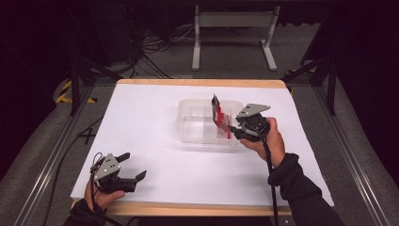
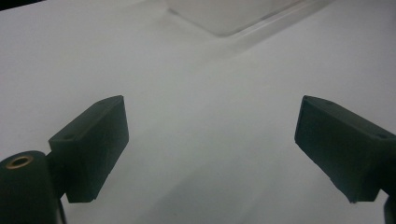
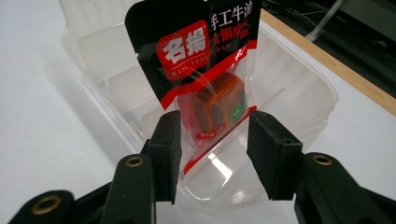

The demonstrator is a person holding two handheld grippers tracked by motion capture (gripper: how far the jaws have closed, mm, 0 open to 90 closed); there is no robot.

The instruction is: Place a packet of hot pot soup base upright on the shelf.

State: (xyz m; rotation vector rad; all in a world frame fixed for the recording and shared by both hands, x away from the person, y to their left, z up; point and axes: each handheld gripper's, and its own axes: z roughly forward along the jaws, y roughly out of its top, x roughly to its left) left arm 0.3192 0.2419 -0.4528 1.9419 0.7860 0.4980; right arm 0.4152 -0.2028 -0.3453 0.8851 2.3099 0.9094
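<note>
1. Holding a snack packet (image 3: 196,60) between the jaws of my right gripper (image 3: 212,126): the two black pads sit against its side edges near the lower end. The jaws are part-way closed to the packet's width, and the grip looks light.
2. The packet is black and red with a clear window, and an orange-brown block shows inside it. It hangs over the inside of a clear plastic tub (image 3: 322,88), with its lower end dipping below the rim. I cannot tell whether that end touches the tub floor.
3. Its long axis stands nearly upright and leans a little. The black printed header is at the top, the sealed bottom points down into the tub, and the printed face is turned toward my right hand.
4. My left gripper (image 2: 210,121) rests low over the white table (image 1: 155,117) near the front edge, well apart from the tub. Its jaws are spread wide with nothing between them.
5. Progress, as I judge it: the packet has been brought to the tub and is partly inside. Lowering it to the floor, letting go and drawing my right gripper clear are not yet done.
6. The tub holds nothing else that I can see.
</note>
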